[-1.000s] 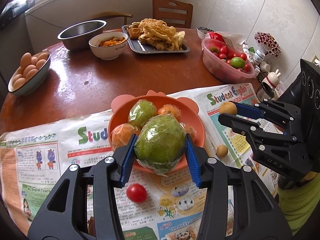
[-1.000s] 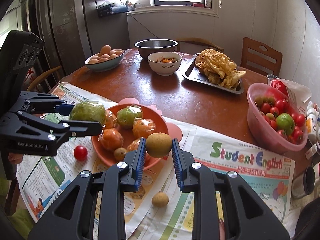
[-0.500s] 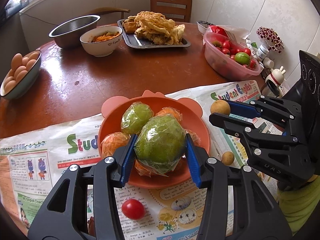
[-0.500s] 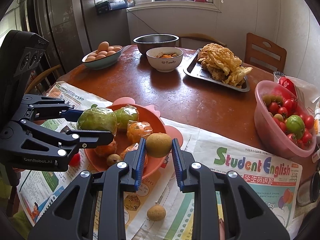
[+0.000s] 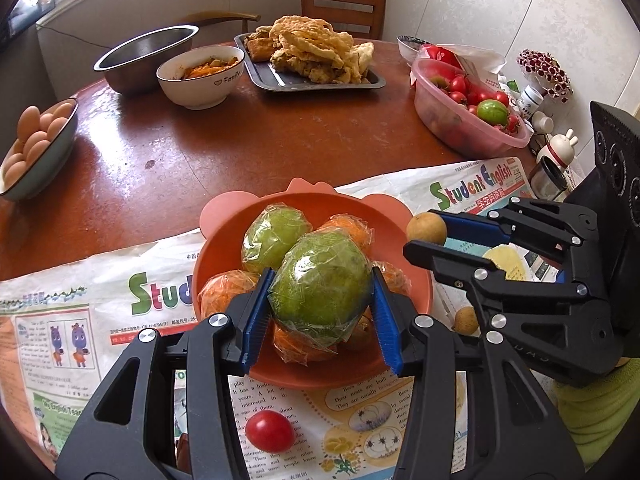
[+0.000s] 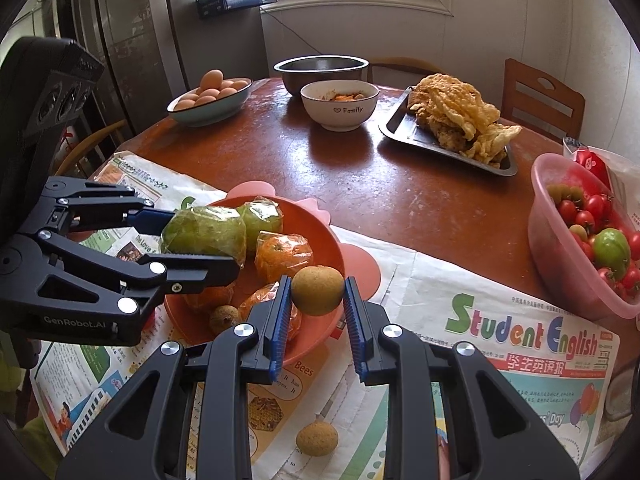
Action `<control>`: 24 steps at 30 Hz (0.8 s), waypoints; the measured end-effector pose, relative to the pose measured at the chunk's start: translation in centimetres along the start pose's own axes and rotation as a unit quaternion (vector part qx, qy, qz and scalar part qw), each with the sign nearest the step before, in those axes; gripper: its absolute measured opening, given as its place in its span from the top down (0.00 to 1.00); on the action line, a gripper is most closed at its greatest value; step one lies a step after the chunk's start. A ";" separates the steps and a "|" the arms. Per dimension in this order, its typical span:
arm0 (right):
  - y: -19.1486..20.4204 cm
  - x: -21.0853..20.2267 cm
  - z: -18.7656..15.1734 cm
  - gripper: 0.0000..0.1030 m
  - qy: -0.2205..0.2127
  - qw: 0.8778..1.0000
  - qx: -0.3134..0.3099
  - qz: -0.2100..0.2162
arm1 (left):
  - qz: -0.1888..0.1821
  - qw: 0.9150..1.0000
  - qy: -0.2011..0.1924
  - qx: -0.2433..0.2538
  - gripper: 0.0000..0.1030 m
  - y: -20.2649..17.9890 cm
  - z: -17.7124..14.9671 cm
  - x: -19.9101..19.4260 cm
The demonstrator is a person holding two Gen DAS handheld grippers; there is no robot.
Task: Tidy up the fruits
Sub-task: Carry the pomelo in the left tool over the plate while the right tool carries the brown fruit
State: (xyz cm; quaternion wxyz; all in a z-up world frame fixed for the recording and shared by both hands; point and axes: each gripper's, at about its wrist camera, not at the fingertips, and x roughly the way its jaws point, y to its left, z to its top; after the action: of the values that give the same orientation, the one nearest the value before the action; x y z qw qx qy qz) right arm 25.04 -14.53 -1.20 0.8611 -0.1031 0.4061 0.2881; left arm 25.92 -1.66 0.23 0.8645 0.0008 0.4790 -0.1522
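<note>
The orange bowl [image 5: 224, 240] already held several wrapped fruits. The left gripper [image 5: 320, 300] clamped a wrapped green fruit [image 5: 324, 280] above it; the right gripper [image 6: 317, 304] pinched a brown fruit [image 6: 317, 290] near its right rim. 1 brown fruit [image 6: 317, 439] and 1 red tomato [image 5: 269, 431] lay loose on the newspaper [image 6: 500, 292].

Both grippers w/ fruit lower & nearer orange bowl [image 5: 224, 240], cherry tomato [image 5: 269, 431] further back

I see a glossy red-brown wooden counter [image 5: 248, 152], a matt orange plastic bowl [image 5: 224, 240], shiny cling film on the large green fruit [image 5: 320, 284], and printed paper newspaper [image 6: 500, 312].
</note>
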 end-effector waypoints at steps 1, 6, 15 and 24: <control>0.0 0.2 0.0 0.75 0.001 1.000 -0.001 0.000 | 0.000 1.000 0.000 0.000 0.63 0.1 0.0 0.0; 0.1 0.8 0.0 0.75 0.008 1.000 -0.005 0.001 | 0.001 1.000 0.000 0.000 0.63 0.4 0.2 0.2; 0.1 1.5 0.1 0.75 0.014 1.000 -0.005 0.002 | -0.001 1.000 0.003 -0.002 0.63 0.7 0.3 0.6; 0.1 1.9 0.3 0.75 0.015 1.000 -0.005 -0.001 | -0.001 1.000 0.004 -0.001 0.63 0.9 0.6 0.9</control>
State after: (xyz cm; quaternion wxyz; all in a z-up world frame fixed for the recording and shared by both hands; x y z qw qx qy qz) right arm 26.13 -13.55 -2.41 0.8545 -0.1120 0.4179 0.2876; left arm 27.09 -1.13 -0.32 0.8623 0.0004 0.4829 -0.1526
